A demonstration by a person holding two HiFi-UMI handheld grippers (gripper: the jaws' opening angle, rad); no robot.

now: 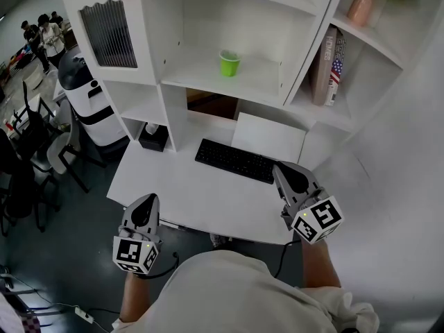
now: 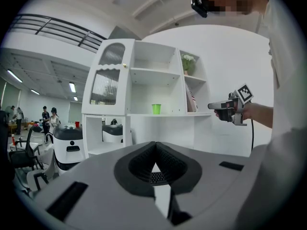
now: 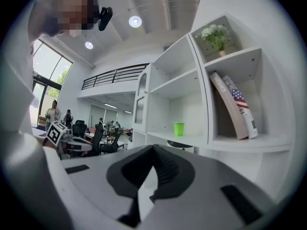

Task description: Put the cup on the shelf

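Observation:
A green cup [image 1: 229,63] stands upright on the middle shelf of the white shelf unit [image 1: 208,82]; it also shows as the cup [image 2: 156,109] in the left gripper view and the cup [image 3: 178,128] in the right gripper view. My left gripper [image 1: 146,201] hovers at the desk's near left edge, shut and empty. My right gripper [image 1: 280,168] hangs over the desk's right side beside the keyboard, shut with nothing in it. Both are well short of the cup. In their own views, the left gripper [image 2: 155,147] and the right gripper [image 3: 153,150] show their pads meeting.
On the white desk [image 1: 180,193] lie a black keyboard [image 1: 234,160] and a white pad [image 1: 267,139], with a black box [image 1: 153,139] under the shelf. Books [image 1: 331,66] and a potted plant [image 1: 362,4] fill the right shelves. A white machine [image 1: 90,99], chairs and people are at the left.

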